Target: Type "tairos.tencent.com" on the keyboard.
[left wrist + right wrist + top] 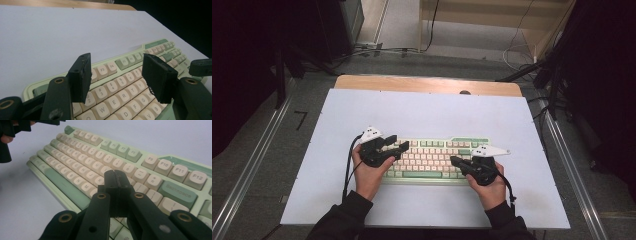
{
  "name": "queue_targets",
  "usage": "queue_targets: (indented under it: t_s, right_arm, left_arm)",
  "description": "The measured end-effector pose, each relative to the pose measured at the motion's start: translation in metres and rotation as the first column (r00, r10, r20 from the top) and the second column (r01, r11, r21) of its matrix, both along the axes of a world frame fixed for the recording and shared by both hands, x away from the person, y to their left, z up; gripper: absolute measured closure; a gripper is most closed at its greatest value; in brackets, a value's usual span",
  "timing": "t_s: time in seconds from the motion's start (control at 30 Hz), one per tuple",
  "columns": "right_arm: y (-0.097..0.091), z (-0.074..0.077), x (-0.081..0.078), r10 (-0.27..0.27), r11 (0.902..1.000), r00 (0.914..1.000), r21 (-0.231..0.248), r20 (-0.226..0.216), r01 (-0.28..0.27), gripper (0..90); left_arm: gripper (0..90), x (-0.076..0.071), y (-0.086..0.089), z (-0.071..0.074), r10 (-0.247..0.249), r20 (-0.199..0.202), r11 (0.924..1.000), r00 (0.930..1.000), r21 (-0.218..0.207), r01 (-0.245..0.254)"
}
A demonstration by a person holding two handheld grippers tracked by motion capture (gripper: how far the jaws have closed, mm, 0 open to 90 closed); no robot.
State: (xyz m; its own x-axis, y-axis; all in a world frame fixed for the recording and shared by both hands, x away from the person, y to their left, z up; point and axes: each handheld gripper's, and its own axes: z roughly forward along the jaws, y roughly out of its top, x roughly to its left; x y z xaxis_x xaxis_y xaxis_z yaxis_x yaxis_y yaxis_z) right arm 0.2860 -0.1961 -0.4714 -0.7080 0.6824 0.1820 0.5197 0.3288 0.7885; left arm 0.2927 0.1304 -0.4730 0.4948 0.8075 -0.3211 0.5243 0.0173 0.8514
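Observation:
A mint-green keyboard [432, 159] with cream keys lies on the white table top [427, 110], near its front. My left gripper [398, 145] hovers over the keyboard's left end. Its jaws stand open in the left gripper view [116, 75], with nothing between them but the number and letter rows of the keyboard [110, 91] below. My right gripper [455, 162] is over the right half of the keys. Its jaws are shut flat together [115, 173] on nothing, just above the keyboard [82, 157] near the letter rows.
A wooden strip [427, 83] runs along the white top's far edge. Metal rails [252, 165] flank the table on both sides. Cables [377, 50] trail over the grey floor behind, and dark equipment stands at both upper corners.

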Motion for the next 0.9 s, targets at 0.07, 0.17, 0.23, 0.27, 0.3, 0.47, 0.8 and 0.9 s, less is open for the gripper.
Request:
queue_targets:
  t_s: [0.07, 0.17, 0.23, 0.27, 0.3, 0.47, 0.8, 0.9]
  right_arm:
    - [0.003, -0.003, 0.0, 0.011, 0.9997, 0.9999, -0.021, -0.005, -0.011, 87.9]
    - [0.008, -0.007, 0.002, 0.027, 0.9987, 0.9993, -0.042, -0.026, -0.028, 87.9]
    - [0.011, -0.009, 0.003, 0.031, 0.9978, 0.999, -0.057, -0.033, -0.033, 87.9]
    - [0.012, -0.01, 0.003, 0.037, 0.9972, 0.9986, -0.064, -0.037, -0.039, 87.9]
    - [0.013, -0.01, 0.003, 0.039, 0.997, 0.9984, -0.065, -0.042, -0.041, 87.9]
    - [0.016, -0.013, 0.004, 0.045, 0.9953, 0.9978, -0.084, -0.05, -0.049, 87.9]
    - [0.016, -0.018, 0.005, 0.047, 0.9932, 0.997, -0.104, -0.062, -0.053, 87.9]
    - [0.018, -0.019, 0.004, 0.052, 0.993, 0.9967, -0.103, -0.063, -0.058, 87.9]
  left_arm:
    - [41.1, -0.001, 0.001, 0.0, 0.001, -0.001, 1.0, 1.0, 0.0, -0.001]
    - [41.1, -0.002, 0.004, -0.001, 0.007, -0.004, 1.0, 1.0, 0.003, -0.007]
    - [41.1, -0.003, 0.005, -0.001, 0.011, -0.005, 0.9999, 0.9999, -0.001, -0.011]
    - [41.1, -0.003, 0.006, -0.001, 0.014, -0.006, 0.9999, 0.9999, 0.0, -0.014]
    - [41.2, -0.004, 0.007, -0.002, 0.017, -0.008, 0.9999, 0.9998, -0.001, -0.017]
    - [41.2, -0.005, 0.009, -0.002, 0.02, -0.013, 0.9998, 0.9997, -0.002, -0.02]
    - [41.4, -0.004, 0.009, -0.002, 0.019, -0.015, 0.9998, 0.9997, -0.002, -0.019]
    - [41.7, -0.004, 0.009, -0.002, 0.018, -0.015, 0.9998, 0.9997, -0.004, -0.018]
